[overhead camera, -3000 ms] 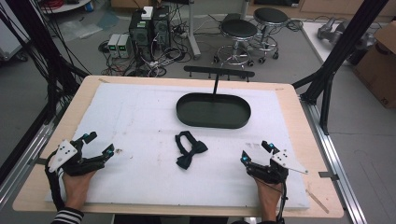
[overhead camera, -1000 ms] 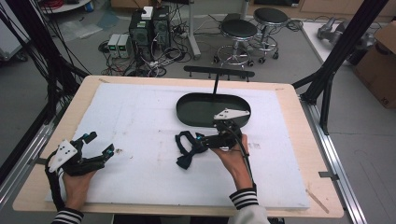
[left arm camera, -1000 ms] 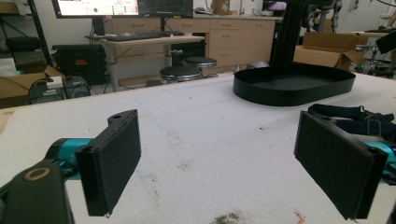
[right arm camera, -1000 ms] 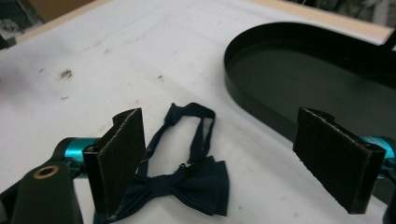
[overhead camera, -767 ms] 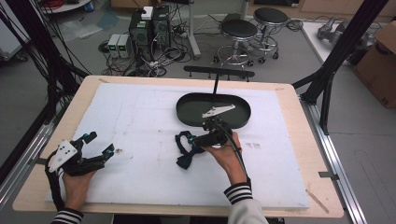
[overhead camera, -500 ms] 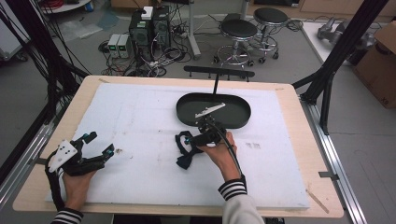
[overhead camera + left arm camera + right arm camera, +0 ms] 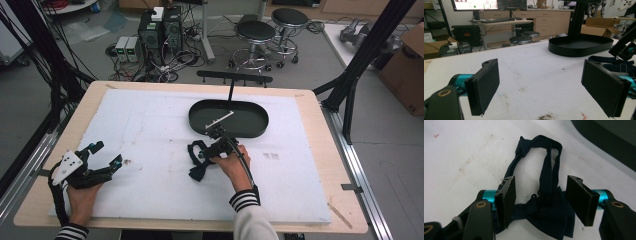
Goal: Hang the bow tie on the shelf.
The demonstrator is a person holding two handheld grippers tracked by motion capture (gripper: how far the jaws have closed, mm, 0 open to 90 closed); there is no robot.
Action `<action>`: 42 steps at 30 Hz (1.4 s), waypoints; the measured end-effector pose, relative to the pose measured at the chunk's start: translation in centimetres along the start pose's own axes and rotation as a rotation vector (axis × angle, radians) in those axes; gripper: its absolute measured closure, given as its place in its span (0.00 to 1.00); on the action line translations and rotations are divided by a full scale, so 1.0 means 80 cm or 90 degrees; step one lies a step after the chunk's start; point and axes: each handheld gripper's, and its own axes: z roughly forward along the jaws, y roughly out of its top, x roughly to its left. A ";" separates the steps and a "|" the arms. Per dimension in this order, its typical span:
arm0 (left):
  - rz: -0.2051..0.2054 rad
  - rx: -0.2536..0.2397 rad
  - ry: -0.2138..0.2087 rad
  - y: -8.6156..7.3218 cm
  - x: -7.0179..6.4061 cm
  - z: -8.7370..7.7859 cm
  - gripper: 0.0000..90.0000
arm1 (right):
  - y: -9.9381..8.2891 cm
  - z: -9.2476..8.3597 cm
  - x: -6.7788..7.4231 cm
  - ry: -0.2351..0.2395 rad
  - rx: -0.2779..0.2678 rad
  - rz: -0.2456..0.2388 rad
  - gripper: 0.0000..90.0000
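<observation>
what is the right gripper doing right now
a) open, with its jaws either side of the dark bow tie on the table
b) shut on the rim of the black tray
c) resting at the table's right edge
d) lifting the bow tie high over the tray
a: in the right gripper view the right gripper has its jaws apart, one on each side of the bow tie, which lies on the white table cover just short of the black tray.
</observation>
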 end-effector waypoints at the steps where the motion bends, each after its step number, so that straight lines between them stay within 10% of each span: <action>1: 0.000 0.000 0.000 0.000 0.000 0.000 0.17 | 0.000 0.000 0.000 0.000 0.000 0.000 0.46; 42: -0.002 -0.002 -0.001 0.000 0.000 0.000 0.17 | 0.012 0.024 0.023 -0.054 0.058 -0.011 0.97</action>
